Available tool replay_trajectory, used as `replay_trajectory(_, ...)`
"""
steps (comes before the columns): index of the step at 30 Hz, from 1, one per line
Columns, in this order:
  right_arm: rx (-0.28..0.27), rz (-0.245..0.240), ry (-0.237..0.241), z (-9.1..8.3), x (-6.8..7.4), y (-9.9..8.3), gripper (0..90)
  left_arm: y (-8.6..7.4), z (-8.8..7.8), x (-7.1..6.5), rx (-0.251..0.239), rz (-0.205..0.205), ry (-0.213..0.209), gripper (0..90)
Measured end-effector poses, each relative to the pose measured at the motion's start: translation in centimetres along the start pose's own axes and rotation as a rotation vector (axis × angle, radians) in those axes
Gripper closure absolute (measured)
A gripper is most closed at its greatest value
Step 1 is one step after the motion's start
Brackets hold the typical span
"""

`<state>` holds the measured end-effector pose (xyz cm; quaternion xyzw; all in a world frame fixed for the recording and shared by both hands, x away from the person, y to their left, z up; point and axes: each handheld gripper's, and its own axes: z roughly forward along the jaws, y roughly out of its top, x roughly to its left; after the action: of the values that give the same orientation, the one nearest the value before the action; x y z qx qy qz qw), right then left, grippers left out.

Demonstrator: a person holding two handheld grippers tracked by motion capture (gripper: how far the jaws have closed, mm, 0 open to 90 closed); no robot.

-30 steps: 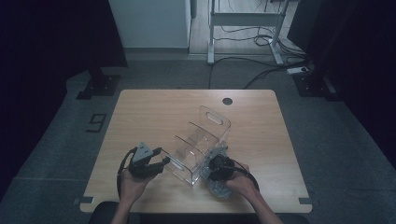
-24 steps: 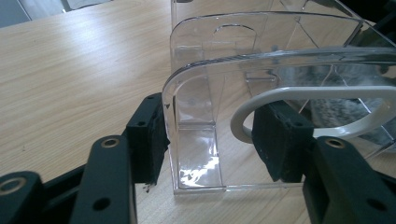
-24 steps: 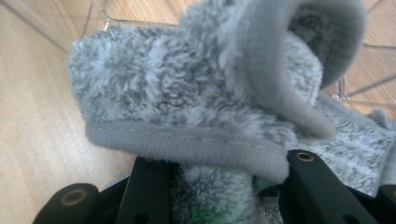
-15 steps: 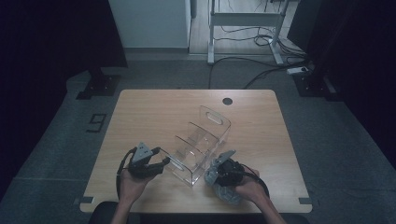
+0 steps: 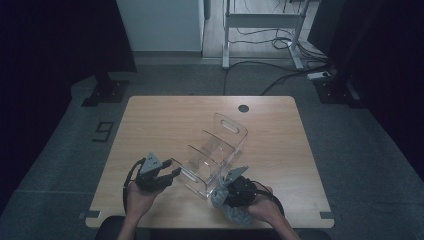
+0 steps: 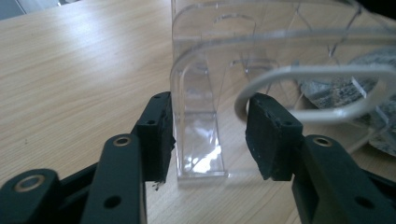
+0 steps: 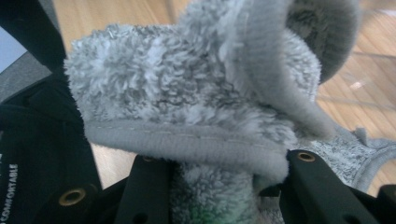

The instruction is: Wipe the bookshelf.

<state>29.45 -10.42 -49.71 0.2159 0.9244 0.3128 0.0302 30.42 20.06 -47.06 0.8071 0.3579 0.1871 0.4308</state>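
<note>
Fingers [image 6: 161, 135] of our left gripper [image 6: 205, 135] stand on either side of the near end wall of the clear rack [image 6: 261, 51]; they have just been closing. One finger touches the wall's outer edge, and the other sits against the rim of the wall's handle slot. We cannot tell whether they clamp it yet. From above, our left gripper [image 5: 167, 175] meets the rack [image 5: 215, 155] at its near left end. That rack stands on the counter [image 5: 150, 120], running slantwise from the near middle toward the far right. Our right gripper [image 7: 212, 186] holds a bunched grey cloth [image 7: 187, 93] between its fingers [image 7: 149, 186]. From above, it [image 5: 227, 192] sits just beside the rack's near right corner, with the cloth [image 5: 237, 215] hanging under the hand.
</note>
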Motion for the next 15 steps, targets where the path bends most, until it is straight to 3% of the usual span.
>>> replay_trajectory(7,-0.014,-0.018,0.024,0.8,0.8,0.9,63.6,0.2,0.4,-0.4,0.002,0.003,0.013,51.8)
replay_trajectory(10,-0.017,-0.018,0.025,1.0,0.8,1.2,63.4,0.5,0.4,-0.2,-0.021,-0.015,-0.001,48.6)
replay_trajectory(15,-0.025,-0.020,0.035,1.0,0.9,1.5,63.1,0.9,0.8,-0.2,-0.023,-0.014,0.019,44.3)
